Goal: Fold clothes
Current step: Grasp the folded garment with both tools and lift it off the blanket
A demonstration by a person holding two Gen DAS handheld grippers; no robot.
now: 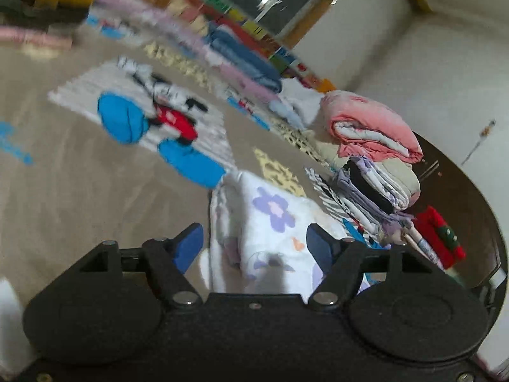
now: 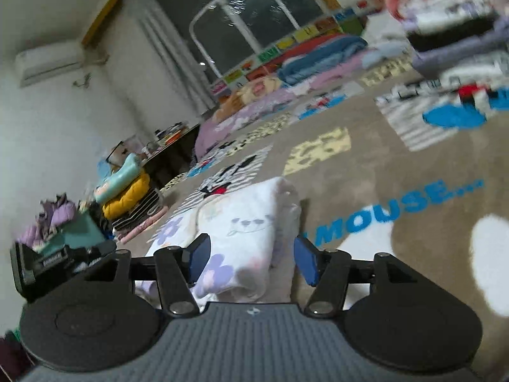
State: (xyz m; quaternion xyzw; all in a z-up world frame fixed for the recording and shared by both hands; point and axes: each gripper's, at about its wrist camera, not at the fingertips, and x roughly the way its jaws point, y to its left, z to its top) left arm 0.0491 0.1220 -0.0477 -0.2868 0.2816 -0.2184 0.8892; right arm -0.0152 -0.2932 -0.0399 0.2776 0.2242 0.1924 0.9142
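Note:
A folded white garment with purple flowers lies on the beige cartoon-print carpet. My left gripper stands open over its near end; the left blue pad is clear of the cloth and the right pad sits over its edge without pinching it. From the other side, the same garment lies between the fingers of my right gripper, which is open too, with a gap at the right pad. A stack of folded clothes, a pink piece on top, stands just right of the garment and shows blurred at top right as the stack.
Rolled bedding lines the wall under the window. A yellow jacket pile and a low dark table stand at the left. A red item lies beside the stack on dark floor. The carpet stretches ahead.

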